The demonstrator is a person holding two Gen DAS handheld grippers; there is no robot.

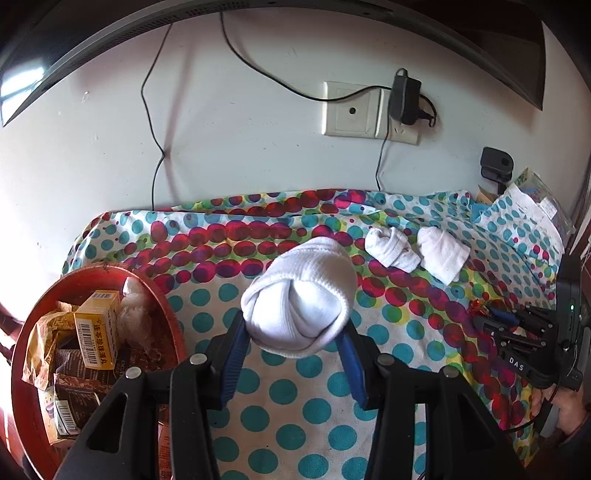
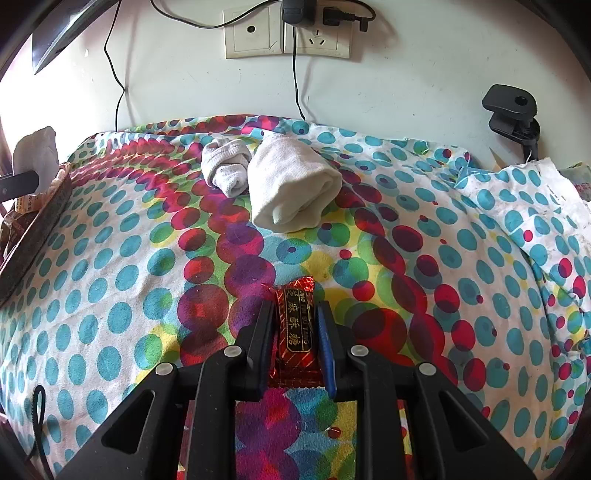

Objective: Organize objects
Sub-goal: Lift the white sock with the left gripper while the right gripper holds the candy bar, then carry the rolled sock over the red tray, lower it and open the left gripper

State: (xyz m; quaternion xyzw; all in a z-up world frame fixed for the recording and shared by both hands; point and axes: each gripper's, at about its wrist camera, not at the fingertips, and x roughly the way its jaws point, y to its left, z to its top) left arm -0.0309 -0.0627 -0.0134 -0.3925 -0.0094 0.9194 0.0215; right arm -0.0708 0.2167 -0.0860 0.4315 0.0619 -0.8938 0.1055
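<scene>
Left gripper fingers pinch a rolled sock; right gripper fingers pinch a red candy.

Both wrist cameras look forward and steeply down along their own fingers toward the wall, close over the dotted cloth. The left view sits nearer the red tray (left edge); both share the two socks and the socket plate
</scene>
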